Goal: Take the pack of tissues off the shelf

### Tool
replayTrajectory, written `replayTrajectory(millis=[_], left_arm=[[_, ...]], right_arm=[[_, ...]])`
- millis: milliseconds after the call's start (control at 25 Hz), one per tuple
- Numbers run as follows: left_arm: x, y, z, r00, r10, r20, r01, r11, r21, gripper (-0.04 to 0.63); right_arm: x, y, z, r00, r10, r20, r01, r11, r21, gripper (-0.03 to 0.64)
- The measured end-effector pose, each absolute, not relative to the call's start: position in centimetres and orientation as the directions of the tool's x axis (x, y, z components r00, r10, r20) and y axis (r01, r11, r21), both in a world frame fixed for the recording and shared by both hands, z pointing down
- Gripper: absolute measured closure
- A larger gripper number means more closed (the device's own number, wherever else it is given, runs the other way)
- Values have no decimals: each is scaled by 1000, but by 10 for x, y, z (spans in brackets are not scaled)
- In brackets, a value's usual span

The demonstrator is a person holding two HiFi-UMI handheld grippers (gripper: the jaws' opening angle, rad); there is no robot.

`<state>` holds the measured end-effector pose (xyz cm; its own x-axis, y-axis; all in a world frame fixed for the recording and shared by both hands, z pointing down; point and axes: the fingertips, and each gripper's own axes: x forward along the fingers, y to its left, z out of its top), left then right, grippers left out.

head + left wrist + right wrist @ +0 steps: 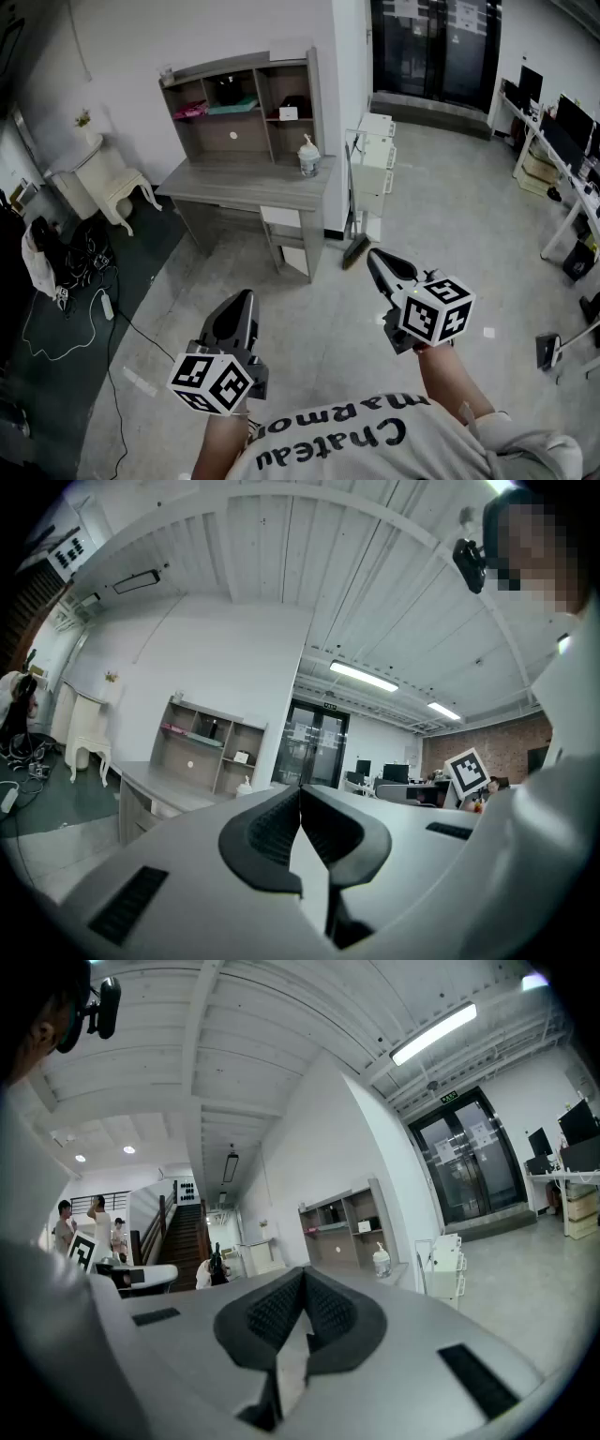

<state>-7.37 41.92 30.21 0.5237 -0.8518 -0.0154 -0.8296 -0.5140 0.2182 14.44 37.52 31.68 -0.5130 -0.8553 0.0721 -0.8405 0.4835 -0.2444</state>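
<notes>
Far across the grey floor stood the desk, with its shelf along the back edge. It was straight ahead of the left gripper and to the left of the right gripper. Both grippers were squeezed together on nothing. The pack of tissues was likely on that shelf, but too small to pick out.

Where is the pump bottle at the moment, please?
In the head view, the pump bottle stands at the right end of the desk, just in front of the shelf.

An office: computer monitors, glass entrance doors, a desk with shelves.
</notes>
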Motion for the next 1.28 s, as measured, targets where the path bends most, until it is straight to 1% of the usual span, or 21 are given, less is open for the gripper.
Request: replayTrajectory(millis=[280, 720, 1040, 1280], left_arm=[[-78, 422, 304, 512, -859, -18, -835, -503, 224, 580], [-54, 431, 329, 481, -877, -16, -845, -468, 256, 580], [-39, 428, 371, 461, -886, 55, -851, -423, 311, 580], [-42, 398, 385, 466, -881, 79, -846, -417, 333, 580]], right_arm=[[146, 379, 323, -510, -857, 79, -844, 480, -239, 609], [164, 380, 351, -545, -830, 119, -828, 510, -233, 609], [176, 367, 386, -569, -804, 174, -806, 502, -313, 609], [169, 345, 409, -570, -788, 234, -813, 498, -303, 609]])
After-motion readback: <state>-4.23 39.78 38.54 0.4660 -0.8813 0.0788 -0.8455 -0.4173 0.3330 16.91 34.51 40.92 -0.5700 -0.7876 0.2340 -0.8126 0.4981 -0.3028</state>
